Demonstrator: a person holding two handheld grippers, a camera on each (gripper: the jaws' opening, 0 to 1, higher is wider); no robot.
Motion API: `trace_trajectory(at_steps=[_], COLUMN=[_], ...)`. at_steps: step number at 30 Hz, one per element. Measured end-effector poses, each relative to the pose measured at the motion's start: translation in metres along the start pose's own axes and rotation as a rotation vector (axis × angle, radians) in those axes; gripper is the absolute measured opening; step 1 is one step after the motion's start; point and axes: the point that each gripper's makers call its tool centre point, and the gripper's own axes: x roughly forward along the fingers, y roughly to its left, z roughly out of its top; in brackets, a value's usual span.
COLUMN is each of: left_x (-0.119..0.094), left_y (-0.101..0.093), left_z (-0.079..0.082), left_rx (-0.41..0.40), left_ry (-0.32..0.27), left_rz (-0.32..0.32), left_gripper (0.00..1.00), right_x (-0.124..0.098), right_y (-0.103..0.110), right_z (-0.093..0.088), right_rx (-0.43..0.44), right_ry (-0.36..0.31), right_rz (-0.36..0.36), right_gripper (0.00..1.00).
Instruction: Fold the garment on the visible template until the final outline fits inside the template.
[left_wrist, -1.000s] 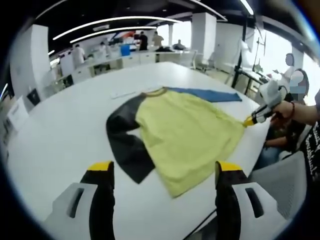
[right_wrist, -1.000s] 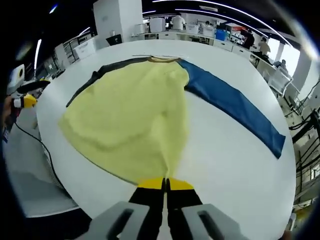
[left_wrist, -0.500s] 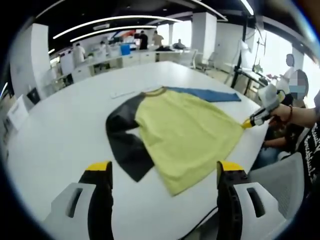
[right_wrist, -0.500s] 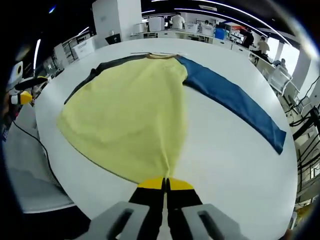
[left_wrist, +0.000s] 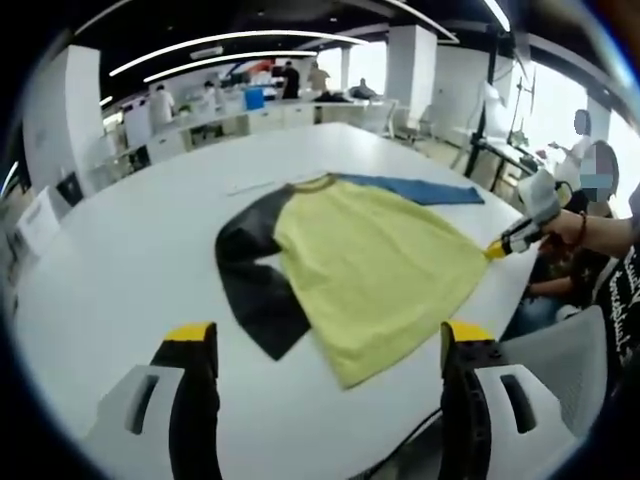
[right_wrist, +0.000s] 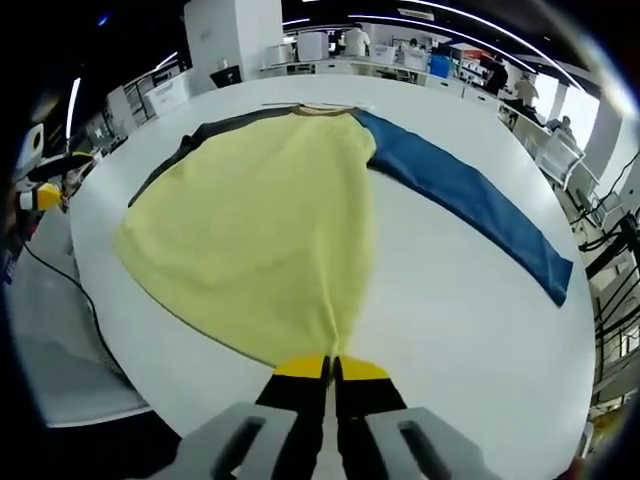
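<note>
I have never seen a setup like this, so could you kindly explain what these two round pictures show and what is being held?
A person holds a handheld two-jaw gripper in each hand, each carrying a fisheye camera looking along its jaws. In the left gripper view, the left gripper hangs open over the white table, touching nothing. On the table lies a shirt with a yellow body, one black sleeve and one blue sleeve. In the right gripper view, the right gripper is shut on the shirt's hem corner. It also appears from the side in the left gripper view.

An open-plan lab: a white table (left_wrist: 120, 270), ceiling strip lights (left_wrist: 230, 45), and people at benches (left_wrist: 240, 115) behind.
</note>
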Motion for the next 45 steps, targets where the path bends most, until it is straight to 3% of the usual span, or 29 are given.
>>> trace_trajectory(at_steps=[5, 10, 16, 20, 22, 28, 36, 40, 45], left_x=[-0.001, -0.002, -0.002, -0.002, -0.002, -0.003, -0.006, -0.008, -0.01], left_y=[0.0, 0.0, -0.002, -0.002, -0.002, -0.002, -0.001, -0.001, -0.002], left_z=[0.002, 0.004, 0.006, 0.006, 0.007, 0.006, 0.006, 0.008, 0.012], left_rx=[-0.009, -0.023, -0.025, -0.017, -0.019, -0.011, -0.018, -0.02, -0.028], left_ry=[-0.007, -0.012, -0.014, -0.015, -0.015, -0.01, -0.014, -0.018, -0.03], left_rz=[0.006, 0.009, 0.002, 0.001, 0.002, 0.0, 0.005, 0.005, 0.001], left_gripper=[0.98, 1.0, 1.0, 1.0, 1.0, 1.0, 1.0, 1.0, 1.0], right_x=[0.0, -0.002, -0.005, -0.01, -0.009, -0.009, -0.022, -0.033, -0.042], right_y=[-0.003, -0.008, -0.01, -0.012, -0.019, -0.02, -0.034, -0.051, -0.074], right_z=[0.0, 0.005, 0.008, 0.007, 0.004, 0.0, 0.008, 0.019, 0.029], right_rx=[0.005, 0.058, 0.052, 0.009, -0.025, -0.04, 0.052, 0.112, 0.122], right_ry=[0.007, -0.001, -0.004, 0.019, 0.03, 0.053, 0.009, -0.027, -0.048], right_rz=[-0.006, 0.007, 0.021, 0.028, -0.013, -0.026, -0.016, -0.038, -0.07], right_gripper=[0.09, 0.33, 0.42, 0.42, 0.42, 0.4, 0.42, 0.47, 0.51])
